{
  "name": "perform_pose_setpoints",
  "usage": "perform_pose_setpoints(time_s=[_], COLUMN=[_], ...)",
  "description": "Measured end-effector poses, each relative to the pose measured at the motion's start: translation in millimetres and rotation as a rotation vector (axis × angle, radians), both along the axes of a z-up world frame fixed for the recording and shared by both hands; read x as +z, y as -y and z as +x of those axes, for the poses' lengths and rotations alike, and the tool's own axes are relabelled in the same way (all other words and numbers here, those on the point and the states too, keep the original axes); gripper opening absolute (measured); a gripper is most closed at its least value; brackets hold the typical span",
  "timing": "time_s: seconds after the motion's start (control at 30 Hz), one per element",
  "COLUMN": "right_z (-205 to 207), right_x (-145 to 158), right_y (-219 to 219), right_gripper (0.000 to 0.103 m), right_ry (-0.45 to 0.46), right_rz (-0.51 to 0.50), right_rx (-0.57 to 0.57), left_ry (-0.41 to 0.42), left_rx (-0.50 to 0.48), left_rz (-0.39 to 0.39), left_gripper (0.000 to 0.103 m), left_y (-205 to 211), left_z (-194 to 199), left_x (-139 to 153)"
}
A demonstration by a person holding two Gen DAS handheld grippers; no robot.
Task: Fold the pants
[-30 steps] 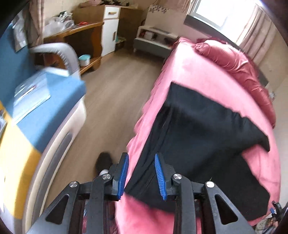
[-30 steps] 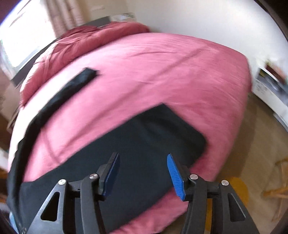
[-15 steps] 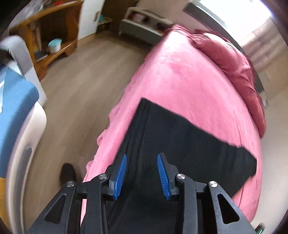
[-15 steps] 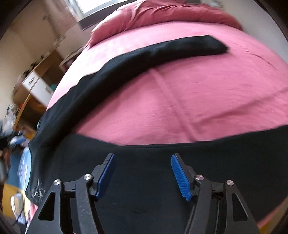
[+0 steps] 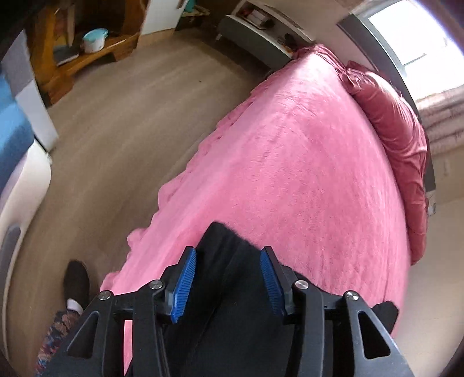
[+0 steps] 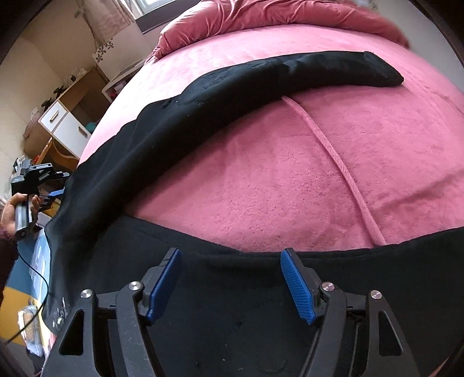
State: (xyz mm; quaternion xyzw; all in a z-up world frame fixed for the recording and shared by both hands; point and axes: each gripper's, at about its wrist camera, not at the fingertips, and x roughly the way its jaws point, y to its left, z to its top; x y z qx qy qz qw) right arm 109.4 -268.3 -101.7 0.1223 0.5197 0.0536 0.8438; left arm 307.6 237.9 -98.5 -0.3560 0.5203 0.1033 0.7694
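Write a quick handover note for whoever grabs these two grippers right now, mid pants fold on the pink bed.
Left gripper: open, holding nothing, fingers over a corner of the black fabric pants by the bed's side edge.
Right gripper: open, holding nothing, poised over the near stretch of the pants.
Pants: spread on the pink plush bedspread; one leg stretches away across the bed towards the dark red duvet, and bare bedspread shows between it and the near stretch.
Done: pants laid out; no finished fold visible.
Left: probably grasp the fabric, bring the legs together, then fold lengthwise.

Left gripper (image 5: pixel 227 282) and right gripper (image 6: pixel 230 285), fingers spread apart, nothing clamped.
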Motion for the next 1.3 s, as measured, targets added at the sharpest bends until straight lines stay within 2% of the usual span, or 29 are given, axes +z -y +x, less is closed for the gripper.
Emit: perform_pose_setpoints(time_s=[0.1, 0.13, 0.17, 0.2, 0.3, 0.4, 0.53, 0.63, 0.8, 0.9, 1.03, 1.13, 1.3], right_z=[1, 2, 3, 4, 11, 20, 31, 40, 59, 79, 113, 147, 203], right_x=[0, 1, 1, 1, 1, 1, 10, 21, 40, 46, 48, 43, 29], right_y=[-3, -6, -11, -17, -35, -49, -54, -54, -52, -50, -51, -56, -57], right_gripper=[0.072, 0.072, 0.072, 0.073, 0.073, 0.073, 0.073, 0.073, 0.073, 0.071, 0.063, 0.058, 0.057], right_ry=[0.005, 0.008, 0.014, 0.019, 0.033, 0.043, 0.069, 0.090, 0.122, 0.122, 0.109, 0.075, 0.016], right_rz=[0.000, -0.007, -0.018, -0.026, -0.044, -0.046, -0.035, -0.021, 0.021, 0.052, 0.102, 0.138, 0.188], right_rx=[-0.006, 0.000, 0.008, 0.019, 0.061, 0.086, 0.086, 0.080, 0.066, 0.047, 0.020, -0.002, -0.059], left_ry=[-0.013, -0.021, -0.018, -0.005, 0.027, 0.107, 0.275, 0.415, 0.570, 0.631, 0.644, 0.615, 0.587], left_rx=[-0.037, -0.058, -0.073, -0.091, -0.121, -0.145, -0.206, -0.274, -0.370, -0.434, -0.490, -0.499, -0.491], left_rz=[0.067, 0.112, 0.147, 0.170, 0.221, 0.262, 0.213, 0.141, 0.040, -0.006, -0.013, -0.023, -0.063], left_gripper=[0.044, 0.040, 0.028, 0.020, 0.012, 0.010, 0.009, 0.009, 0.009, 0.009, 0.009, 0.009, 0.009], left_y=[10, 14, 18, 21, 31, 38, 51, 63, 74, 82, 94, 96, 86], left_z=[10, 12, 13, 12, 4, -8, -38, -69, -137, -176, -206, -223, -232], left_x=[0, 1, 3, 4, 11, 29, 69, 102, 131, 138, 137, 125, 107])
